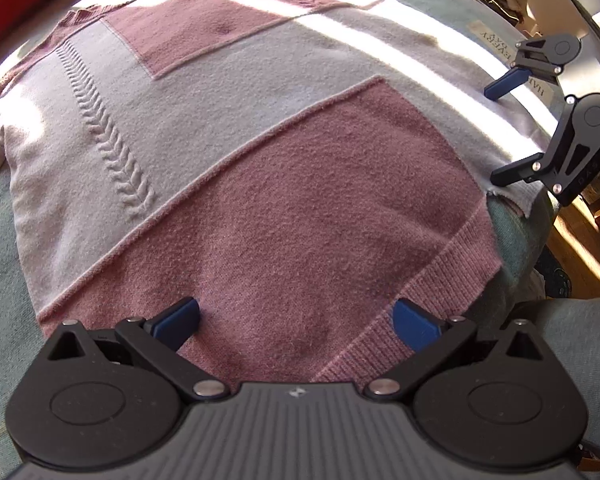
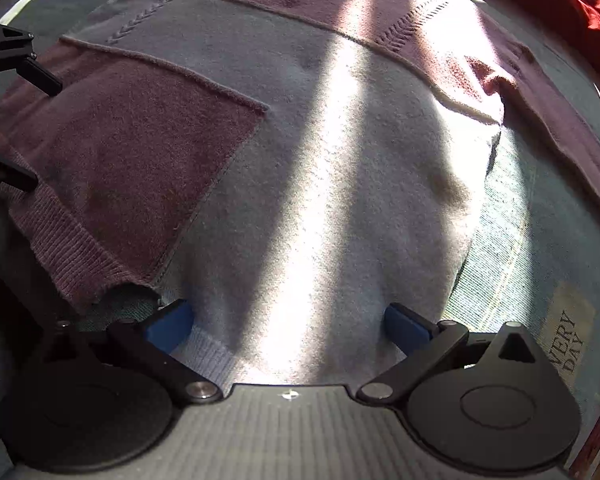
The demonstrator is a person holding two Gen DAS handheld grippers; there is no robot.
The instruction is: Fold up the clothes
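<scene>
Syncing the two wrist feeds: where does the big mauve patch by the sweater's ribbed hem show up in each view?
Left wrist: the mauve knit patch fills the lower centre, just ahead of the open left gripper.
Right wrist: the same patch lies left of centre, beyond the open right gripper.
Shared landmark: the mauve ribbed hem band along the patch's near edge.

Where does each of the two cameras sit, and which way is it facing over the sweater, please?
Left wrist: sits behind the open left gripper, facing across the sweater from its mauve ribbed hem; the right gripper shows at the right edge.
Right wrist: sits behind the open right gripper, above the pale hem, facing toward the red cloth; the left gripper's fingers show at the left.
Shared: the same sweater and the teal cover.
</scene>
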